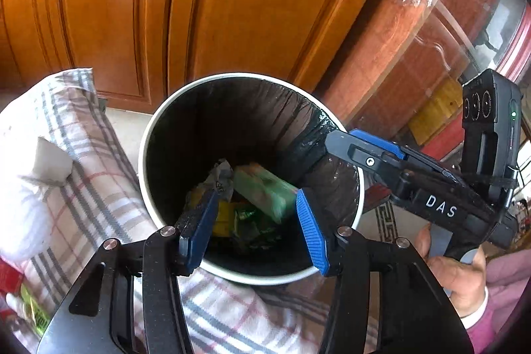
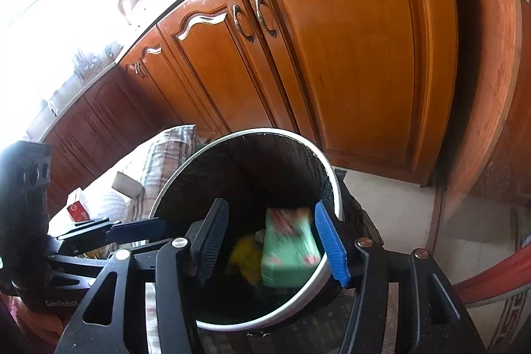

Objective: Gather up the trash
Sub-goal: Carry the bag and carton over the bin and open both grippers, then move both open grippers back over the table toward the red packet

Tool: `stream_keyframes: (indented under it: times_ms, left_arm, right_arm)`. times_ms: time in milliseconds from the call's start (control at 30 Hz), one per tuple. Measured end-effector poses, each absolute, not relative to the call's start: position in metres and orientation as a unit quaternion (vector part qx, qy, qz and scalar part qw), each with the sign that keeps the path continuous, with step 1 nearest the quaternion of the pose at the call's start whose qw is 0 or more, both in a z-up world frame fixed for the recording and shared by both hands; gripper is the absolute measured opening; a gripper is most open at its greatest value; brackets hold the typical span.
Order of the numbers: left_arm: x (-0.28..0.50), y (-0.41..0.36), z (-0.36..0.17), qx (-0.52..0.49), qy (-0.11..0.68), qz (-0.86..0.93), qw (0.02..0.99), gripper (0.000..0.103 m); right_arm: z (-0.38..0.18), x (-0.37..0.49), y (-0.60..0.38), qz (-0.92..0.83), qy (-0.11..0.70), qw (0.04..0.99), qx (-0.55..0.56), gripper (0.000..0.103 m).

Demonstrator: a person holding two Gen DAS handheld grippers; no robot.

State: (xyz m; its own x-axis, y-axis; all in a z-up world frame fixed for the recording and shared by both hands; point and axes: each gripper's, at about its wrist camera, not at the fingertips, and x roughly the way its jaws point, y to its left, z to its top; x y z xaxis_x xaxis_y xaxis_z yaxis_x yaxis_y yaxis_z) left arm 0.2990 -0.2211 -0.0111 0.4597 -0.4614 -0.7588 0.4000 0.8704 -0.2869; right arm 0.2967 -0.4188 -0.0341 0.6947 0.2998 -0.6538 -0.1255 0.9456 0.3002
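Both grippers hang over the bin with fingers apart and nothing between them: the left gripper (image 1: 254, 219) and the right gripper (image 2: 272, 241). Below the fingertips a blurred pale green box (image 2: 288, 249) lies in the black-lined trash bin (image 1: 149, 135), on yellow and green wrappers (image 1: 232, 221). Left of the fingers is a plaid cloth (image 1: 86, 188); beyond them stand wooden cabinets (image 2: 348, 55)

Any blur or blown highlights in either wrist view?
Left wrist: the green box in the trash bin is motion-smeared, cabinets sharp. Right wrist: upper left by the window is blown out white; the green box is blurred here too; fisheye bends the cabinet doors.
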Motion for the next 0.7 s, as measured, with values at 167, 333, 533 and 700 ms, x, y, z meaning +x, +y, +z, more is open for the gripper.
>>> stream_keyframes:
  times_ms: [167,333,533,700]
  left_arm:
    - [0.276,-0.204,-0.005,-0.049,0.436,-0.239,0.866,0.055]
    - [0.247,-0.180,0.001,-0.072,0.421,-0.225,0.876,0.055]
    - [0.214,-0.150,0.001,-0.094,0.410,-0.203,0.884,0.057]
    - [0.189,-0.124,-0.004,-0.105,0.408,-0.184,0.888,0.057]
  right_arm:
    - [-0.029,0.282,-0.418,0.119,0.358,0.917,0.131,0.067]
    - [-0.024,0.257,-0.409,0.130,0.342,0.920,0.143,0.082]
    - [-0.023,0.225,-0.389,0.143,0.332,0.919,0.157,0.089]
    - [-0.025,0.205,-0.370,0.156,0.336,0.913,0.171,0.090]
